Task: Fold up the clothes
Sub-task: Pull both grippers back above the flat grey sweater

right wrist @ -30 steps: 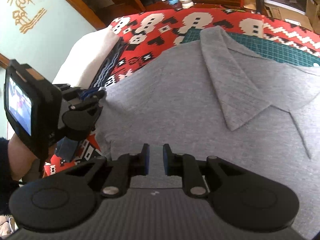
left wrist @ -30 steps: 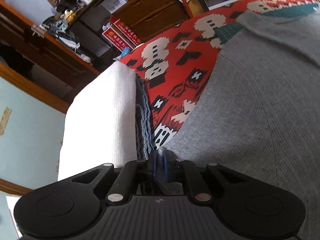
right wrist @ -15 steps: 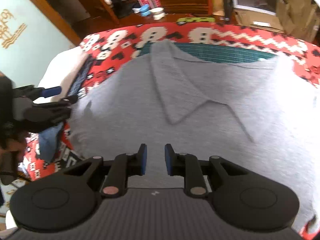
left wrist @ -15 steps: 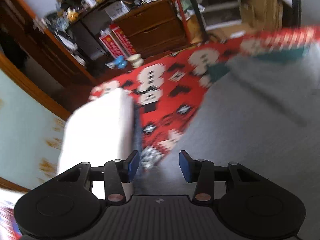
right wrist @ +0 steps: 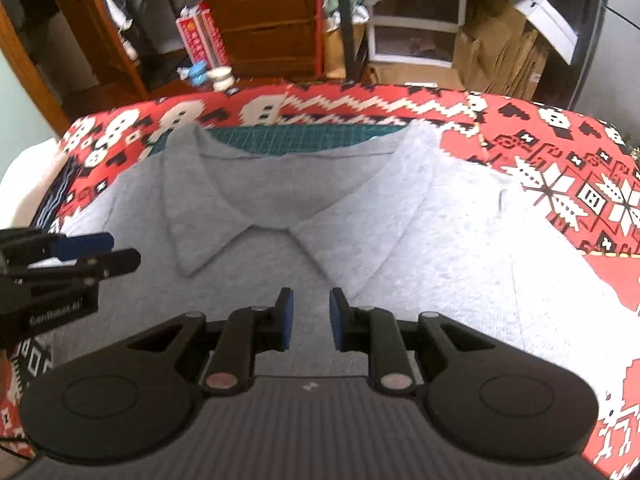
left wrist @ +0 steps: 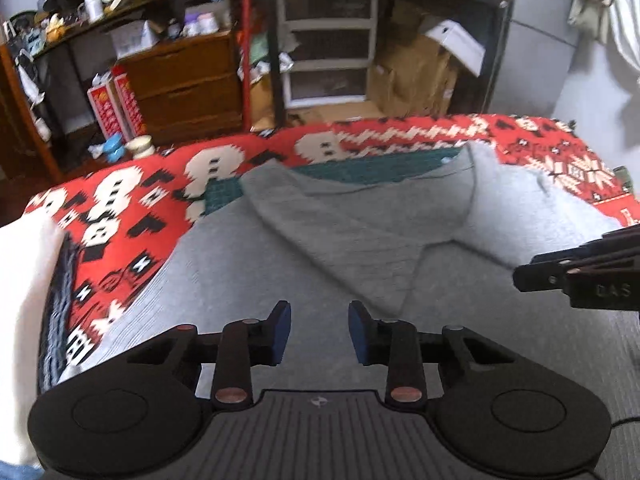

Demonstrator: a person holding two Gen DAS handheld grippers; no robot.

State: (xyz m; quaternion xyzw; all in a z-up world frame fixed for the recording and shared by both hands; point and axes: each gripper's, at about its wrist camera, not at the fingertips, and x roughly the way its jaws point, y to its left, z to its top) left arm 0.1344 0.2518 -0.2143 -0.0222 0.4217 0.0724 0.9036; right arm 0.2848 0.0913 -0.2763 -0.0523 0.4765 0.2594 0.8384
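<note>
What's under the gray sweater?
The sweater lies on a green mat, which shows only as a strip past the neckline, over a red patterned blanket. How far the mat reaches beneath cannot be seen; the sweater covers it.

Gray sweater (right wrist: 280,272) flat and unobstructed, white folded stack (left wrist: 24,280) bordering left

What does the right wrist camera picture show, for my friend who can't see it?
A grey sweater lies flat on a red patterned blanket, both sleeves folded in across its middle. The right gripper hangs open above it, with the open left gripper alongside.
</note>
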